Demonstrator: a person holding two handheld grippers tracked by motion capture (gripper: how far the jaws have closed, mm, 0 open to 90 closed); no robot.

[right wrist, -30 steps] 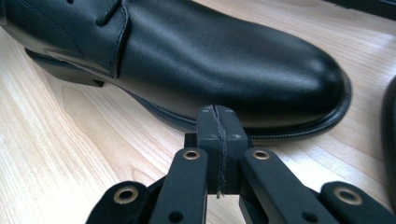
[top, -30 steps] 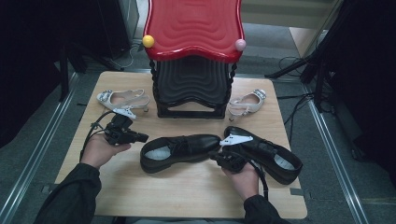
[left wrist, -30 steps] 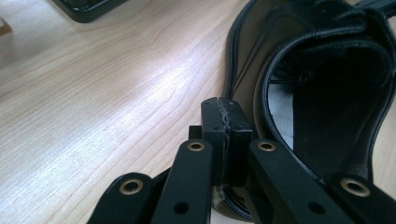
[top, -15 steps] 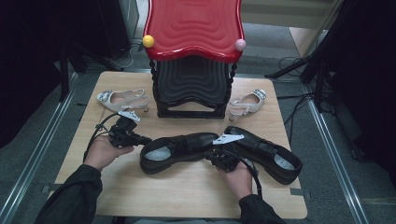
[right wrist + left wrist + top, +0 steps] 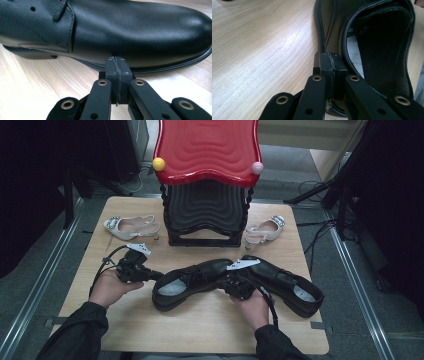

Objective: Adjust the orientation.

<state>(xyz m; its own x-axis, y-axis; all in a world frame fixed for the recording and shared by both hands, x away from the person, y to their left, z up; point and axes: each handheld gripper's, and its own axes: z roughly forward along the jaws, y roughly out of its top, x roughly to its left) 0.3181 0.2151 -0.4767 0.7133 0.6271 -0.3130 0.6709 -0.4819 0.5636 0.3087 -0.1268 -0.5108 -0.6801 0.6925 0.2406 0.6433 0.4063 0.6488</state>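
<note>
High view: wooden table (image 5: 200, 330) seen from above, with a stacked red and black stool (image 5: 207, 175) standing at the far edge. Pale slingback shoe (image 5: 131, 226) left of the stool, its partner (image 5: 263, 231) right of it, both well apart from the hands. Two black leather shoes in the middle of the table, toes meeting near the centre. Left black shoe (image 5: 192, 281) lying heel toward the left hand, right black shoe (image 5: 285, 282) angled away to the right. Left gripper (image 5: 152, 275) held low at the heel of the left black shoe, right gripper (image 5: 231, 281) at that same shoe's toe end, in the gap where the two toes meet. One tool at each end, probably to nudge or steady the shoe from both ends rather than lift it.

Left gripper view: jaws pressed flat together, nothing between them, tips (image 5: 329, 66) touching the outer heel edge of the black shoe (image 5: 372, 50). Dark shoe opening and pale insole just beyond the tips. Closed tips likely serving as a blunt pusher against the heel.

Right gripper view: jaws likewise clenched on nothing, tips (image 5: 117, 65) resting against the sole welt below the glossy toe cap of the black shoe (image 5: 112, 30). Lace eyelets at the upper left. Contact low at the sole, apparently to slide the shoe along the wood without tipping it.
</note>
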